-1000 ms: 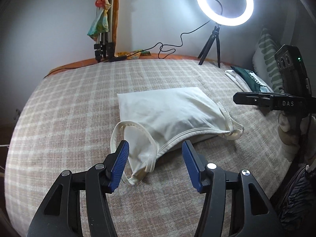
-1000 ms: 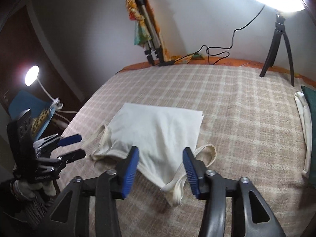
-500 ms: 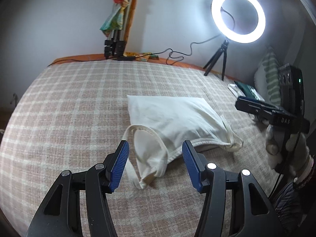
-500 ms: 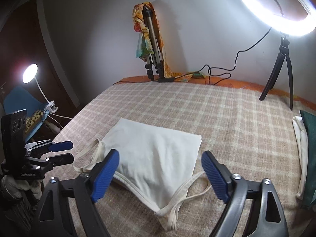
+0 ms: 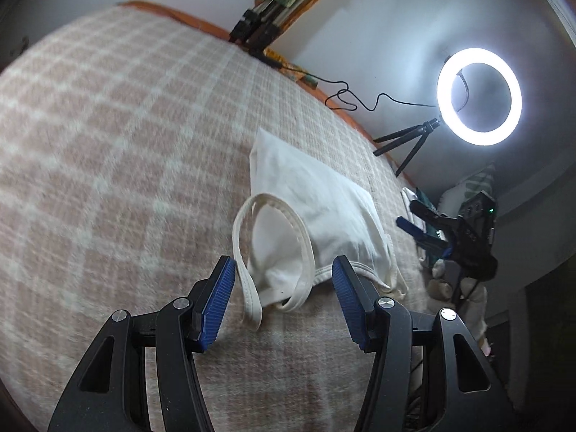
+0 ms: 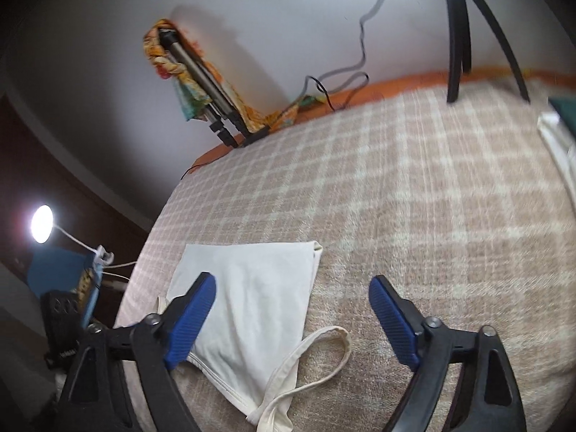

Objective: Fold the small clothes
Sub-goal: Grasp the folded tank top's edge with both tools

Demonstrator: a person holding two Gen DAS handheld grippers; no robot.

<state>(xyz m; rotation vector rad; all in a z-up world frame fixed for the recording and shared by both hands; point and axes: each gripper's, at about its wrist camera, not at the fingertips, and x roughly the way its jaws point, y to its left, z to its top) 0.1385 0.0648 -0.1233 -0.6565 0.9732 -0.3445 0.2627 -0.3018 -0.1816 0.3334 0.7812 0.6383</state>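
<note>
A cream sleeveless top (image 5: pixel 316 208) lies folded on the checked bedspread (image 5: pixel 108 144), its shoulder straps (image 5: pixel 273 252) looped toward me. My left gripper (image 5: pixel 284 298) is open and empty, just above the near strap end. In the right wrist view the same top (image 6: pixel 259 295) lies at lower left with one strap (image 6: pixel 316 360) trailing right. My right gripper (image 6: pixel 291 320) is wide open and empty above the top's near edge. It also shows in the left wrist view (image 5: pixel 424 234) beyond the top.
A lit ring light on a small tripod (image 5: pixel 478 97) stands at the bed's far edge, its cable (image 5: pixel 345 97) trailing along the orange border. A folded tripod wrapped in colourful cloth (image 6: pixel 201 82) leans on the wall. Folded clothes (image 6: pixel 558 133) lie at the right. A desk lamp (image 6: pixel 41 228) glows beside the bed.
Both cameras have tilted and swung. My right gripper has opened from nearly shut to wide and moved right along the top. My left gripper stays open near the straps.
</note>
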